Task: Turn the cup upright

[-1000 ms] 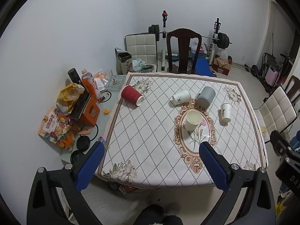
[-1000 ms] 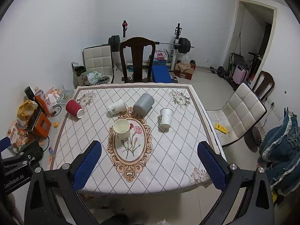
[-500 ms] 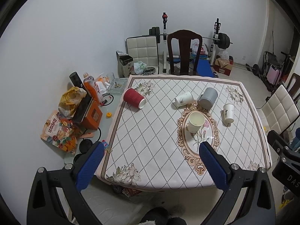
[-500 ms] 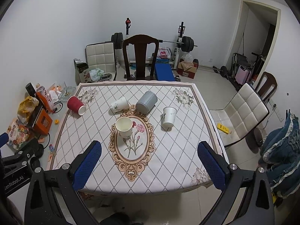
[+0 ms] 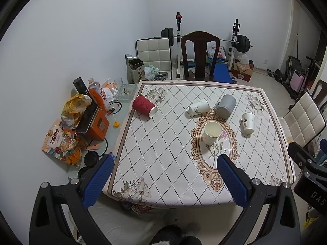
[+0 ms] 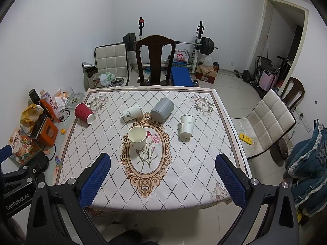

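Several cups are on a table with a diamond-pattern cloth. A red ribbed cup lies on its side at the far left, and it also shows in the right wrist view. A white printed cup and a grey cup lie on their sides at the back. A cream cup stands upright on the floral oval. A white cup stands at the right. My left gripper and right gripper are open, empty, high above the near table edge.
A glass side table left of the table holds bottles, bags and an orange box. A dark wooden chair stands behind the table, a white padded chair at the right. Gym equipment lines the back wall.
Both grippers have drawn back and risen a little from the table, so the cups look slightly farther. No cup has moved. Both grippers stay open.
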The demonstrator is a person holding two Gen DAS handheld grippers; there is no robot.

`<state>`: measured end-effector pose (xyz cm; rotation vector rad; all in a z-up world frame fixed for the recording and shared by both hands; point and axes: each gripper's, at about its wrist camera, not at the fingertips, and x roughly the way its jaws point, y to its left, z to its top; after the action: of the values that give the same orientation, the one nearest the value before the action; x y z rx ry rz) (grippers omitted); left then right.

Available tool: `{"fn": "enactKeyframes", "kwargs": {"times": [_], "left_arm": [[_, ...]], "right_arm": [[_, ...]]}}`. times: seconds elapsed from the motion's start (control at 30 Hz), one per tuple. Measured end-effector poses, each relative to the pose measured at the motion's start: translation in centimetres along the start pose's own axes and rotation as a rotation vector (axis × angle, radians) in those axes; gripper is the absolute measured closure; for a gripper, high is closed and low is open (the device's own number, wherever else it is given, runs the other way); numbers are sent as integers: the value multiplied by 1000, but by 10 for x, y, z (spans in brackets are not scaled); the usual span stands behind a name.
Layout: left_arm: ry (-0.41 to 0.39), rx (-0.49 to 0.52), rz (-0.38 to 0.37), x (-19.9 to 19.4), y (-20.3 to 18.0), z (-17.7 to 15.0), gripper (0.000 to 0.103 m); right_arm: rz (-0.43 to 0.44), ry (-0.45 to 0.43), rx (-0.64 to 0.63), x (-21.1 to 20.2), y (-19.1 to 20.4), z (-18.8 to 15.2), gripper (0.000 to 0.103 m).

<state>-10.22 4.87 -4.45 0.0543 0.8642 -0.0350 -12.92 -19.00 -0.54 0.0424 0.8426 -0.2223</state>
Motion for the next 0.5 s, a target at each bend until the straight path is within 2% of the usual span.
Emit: {"fn": "enactKeyframes", "kwargs": {"times": [0.5], "left_arm": [[6,4,-7,2,-9,-1,0]], "right_arm": [[2,13,-6,4,5,1,0]]}}
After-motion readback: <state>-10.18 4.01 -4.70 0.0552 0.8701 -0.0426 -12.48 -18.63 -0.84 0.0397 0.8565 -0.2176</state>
